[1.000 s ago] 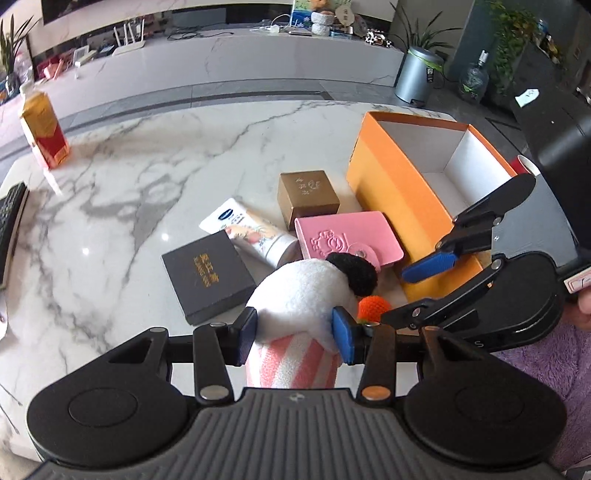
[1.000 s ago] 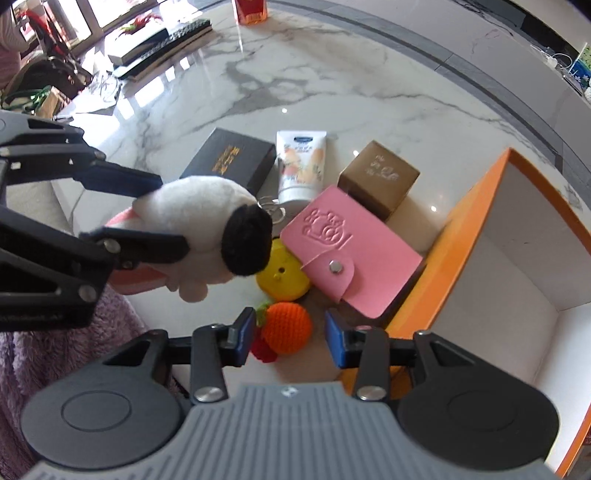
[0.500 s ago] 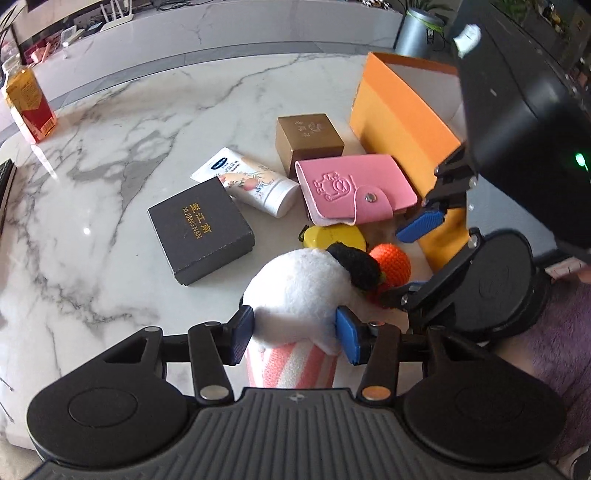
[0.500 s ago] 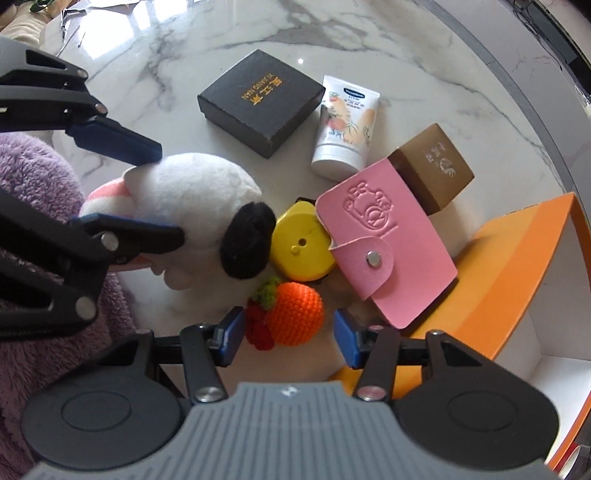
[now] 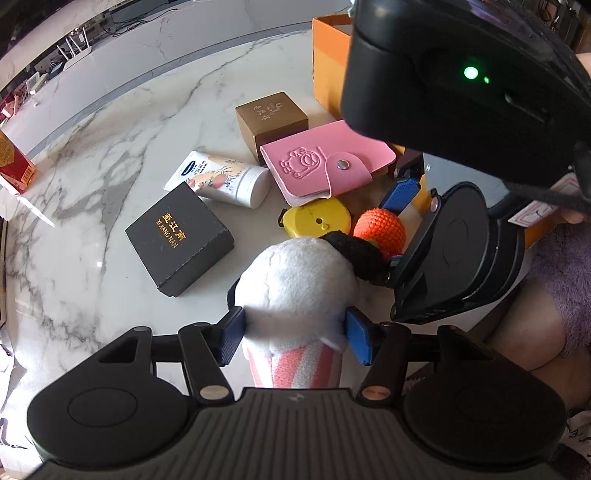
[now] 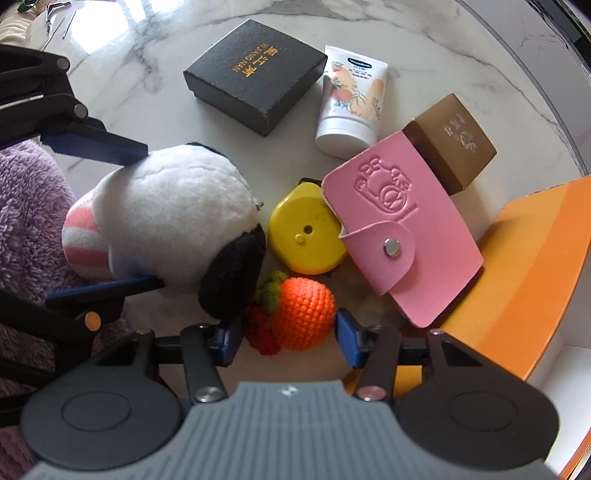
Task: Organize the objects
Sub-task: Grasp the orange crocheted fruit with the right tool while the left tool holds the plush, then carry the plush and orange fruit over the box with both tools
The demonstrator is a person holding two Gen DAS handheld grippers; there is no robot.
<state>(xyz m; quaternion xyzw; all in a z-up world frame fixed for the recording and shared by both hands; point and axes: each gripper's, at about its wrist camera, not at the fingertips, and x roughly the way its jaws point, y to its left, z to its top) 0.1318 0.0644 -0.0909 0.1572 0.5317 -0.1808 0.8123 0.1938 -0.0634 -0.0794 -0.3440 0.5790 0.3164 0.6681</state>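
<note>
On a marble table [image 6: 424, 33], the left gripper [image 5: 295, 334] has its opening jaws around a white plush toy [image 5: 299, 288], pads touching it. Just beside the plush, the right gripper [image 6: 290, 338] stands open, straddling a crocheted orange [image 6: 303, 314]; an orange box [image 6: 528, 266] sits near.

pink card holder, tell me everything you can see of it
The pink card holder looks like soft faux leather, embossed with a cartoon figure, its flap closed by a metal snap. It lies flat on the marble table, overlapping the yellow tape measure, touching the brown box and reaching the orange box. No gripper touches it.
</note>
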